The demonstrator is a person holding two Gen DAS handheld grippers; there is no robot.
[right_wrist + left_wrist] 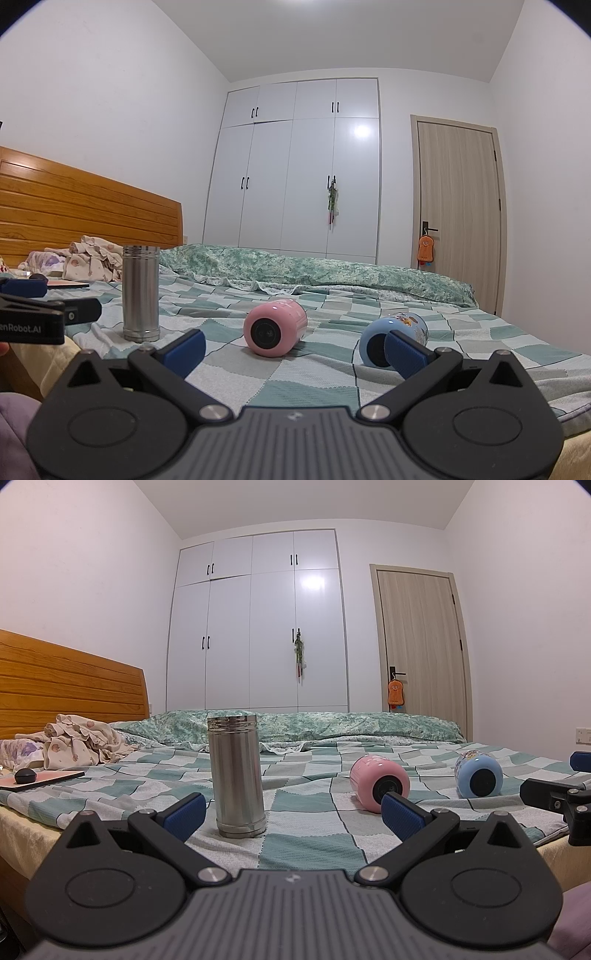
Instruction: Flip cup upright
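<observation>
A steel cup stands upright on the checked bed sheet; it also shows in the right wrist view. A pink cup lies on its side, base toward me, and shows in the right wrist view. A blue cup lies on its side further right and shows in the right wrist view. My left gripper is open and empty, just short of the steel cup. My right gripper is open and empty, in front of the pink and blue cups.
A rolled green quilt lies across the far side of the bed. Crumpled clothes and a flat pink item with a black ball sit by the wooden headboard. White wardrobe and a door stand behind.
</observation>
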